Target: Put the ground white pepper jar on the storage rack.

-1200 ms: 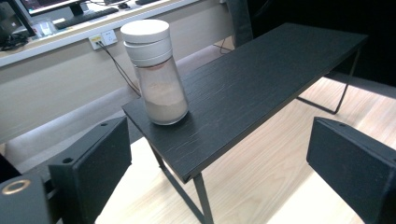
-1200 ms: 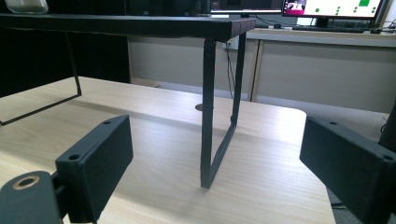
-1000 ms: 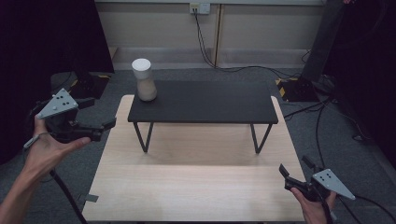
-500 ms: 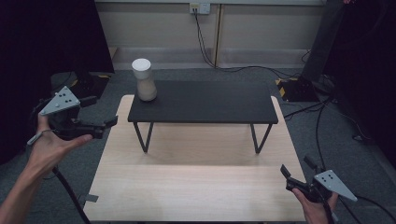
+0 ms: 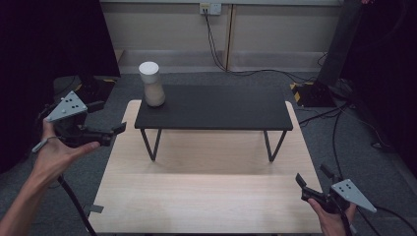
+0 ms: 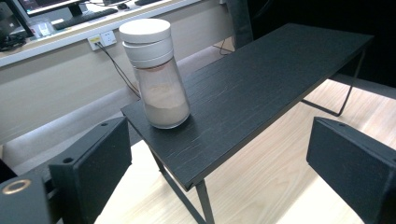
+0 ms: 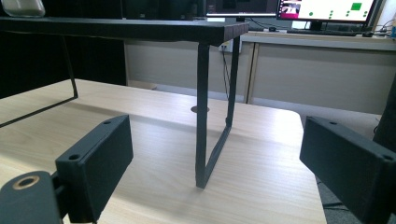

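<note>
A jar [image 5: 151, 84] stands upright on the left end of a small black shelf [image 5: 221, 108]. The jar has a round white lid on top, and its clear body gets wider toward the bottom. Light brown powder fills most of it. The shelf is long and flat with thin black metal legs. It stands on a pale wooden counter [image 5: 206, 196]. The jar is near the shelf's front left corner.
</note>
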